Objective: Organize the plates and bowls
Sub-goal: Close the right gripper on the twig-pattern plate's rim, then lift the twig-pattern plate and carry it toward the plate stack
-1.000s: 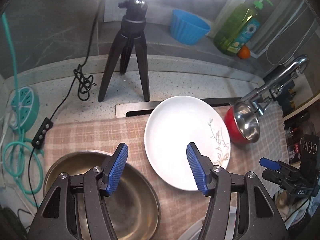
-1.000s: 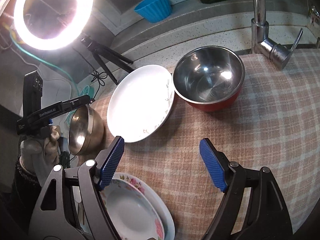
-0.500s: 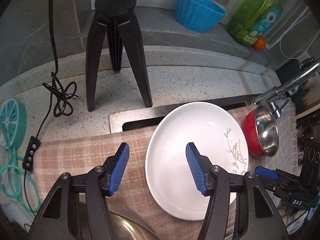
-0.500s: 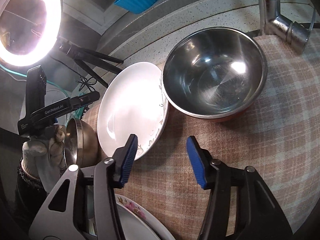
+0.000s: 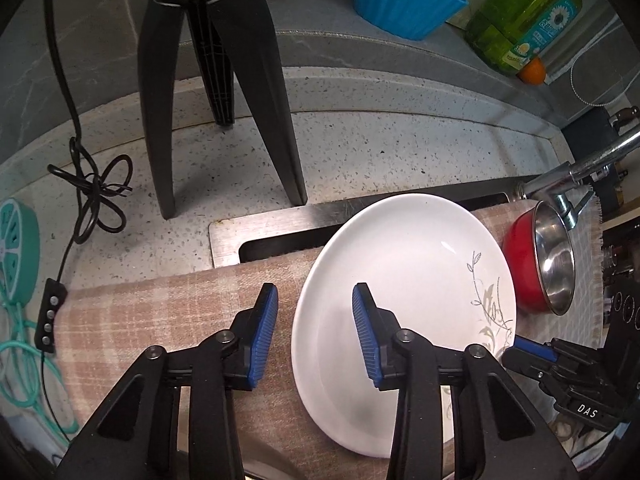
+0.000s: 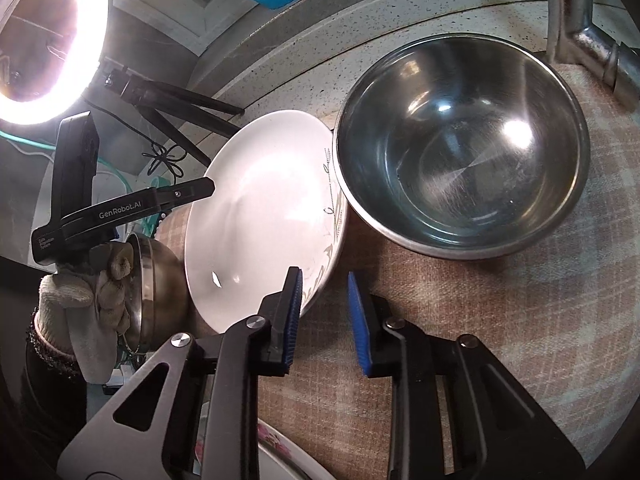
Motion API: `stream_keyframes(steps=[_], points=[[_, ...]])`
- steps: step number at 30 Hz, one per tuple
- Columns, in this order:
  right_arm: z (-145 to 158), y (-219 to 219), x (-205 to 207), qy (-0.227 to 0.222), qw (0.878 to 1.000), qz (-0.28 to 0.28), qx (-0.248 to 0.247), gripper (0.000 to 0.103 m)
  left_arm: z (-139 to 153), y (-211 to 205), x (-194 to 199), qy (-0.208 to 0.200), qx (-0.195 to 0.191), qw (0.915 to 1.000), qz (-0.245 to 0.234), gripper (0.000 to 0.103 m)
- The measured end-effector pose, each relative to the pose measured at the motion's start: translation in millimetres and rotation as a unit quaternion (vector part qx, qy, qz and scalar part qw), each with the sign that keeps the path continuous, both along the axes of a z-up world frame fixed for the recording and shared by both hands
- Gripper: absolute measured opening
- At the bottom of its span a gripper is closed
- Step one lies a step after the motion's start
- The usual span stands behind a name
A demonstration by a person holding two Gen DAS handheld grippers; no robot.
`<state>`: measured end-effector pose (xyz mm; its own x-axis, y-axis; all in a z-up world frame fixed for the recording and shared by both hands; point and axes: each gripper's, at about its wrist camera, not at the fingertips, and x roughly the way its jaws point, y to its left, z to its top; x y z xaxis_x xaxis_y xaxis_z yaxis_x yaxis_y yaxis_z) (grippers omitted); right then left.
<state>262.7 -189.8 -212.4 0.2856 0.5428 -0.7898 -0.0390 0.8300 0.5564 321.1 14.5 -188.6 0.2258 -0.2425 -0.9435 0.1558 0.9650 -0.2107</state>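
A white plate [image 5: 404, 304] with a leaf print lies on the checked cloth [image 5: 160, 320]. My left gripper [image 5: 316, 332] is open, its jaws straddling the plate's left rim. My right gripper [image 6: 322, 316] is open with a narrow gap, its jaws either side of the plate's [image 6: 260, 220] right rim. A red steel bowl [image 6: 460, 148] sits just right of the plate; it also shows in the left wrist view [image 5: 540, 264]. A brass-coloured bowl [image 6: 154, 284] stands left of the plate. A floral plate [image 6: 280, 456] lies under my right gripper.
A black tripod [image 5: 216, 80] stands on the speckled counter behind the cloth, with a ring light [image 6: 48, 40] above. A blue bowl [image 5: 404, 0], green soap bottle [image 5: 524, 16] and orange sit on the back ledge. A tap [image 6: 580, 32] rises at the right. Cables lie at the left.
Both grippers have moved forward to the white plate's opposite rims and their jaws have narrowed. The brass bowl has dropped out of the left wrist view.
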Motion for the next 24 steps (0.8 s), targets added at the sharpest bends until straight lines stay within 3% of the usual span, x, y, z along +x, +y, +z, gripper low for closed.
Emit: stream_keyframes(steps=[6,24], points=[[-3.9,4.3,4.2,0.002,1.000,0.001,-0.005,0.013,-6.2,-9.6,4.4,0.007,0.008,0.9999,-0.010,0.025],[3.1,10.7,2.1,-0.005,0.999,0.018,-0.030,0.013,0.7,-1.9,-11.1,-0.001,0.002,1.0000,-0.005,0.024]])
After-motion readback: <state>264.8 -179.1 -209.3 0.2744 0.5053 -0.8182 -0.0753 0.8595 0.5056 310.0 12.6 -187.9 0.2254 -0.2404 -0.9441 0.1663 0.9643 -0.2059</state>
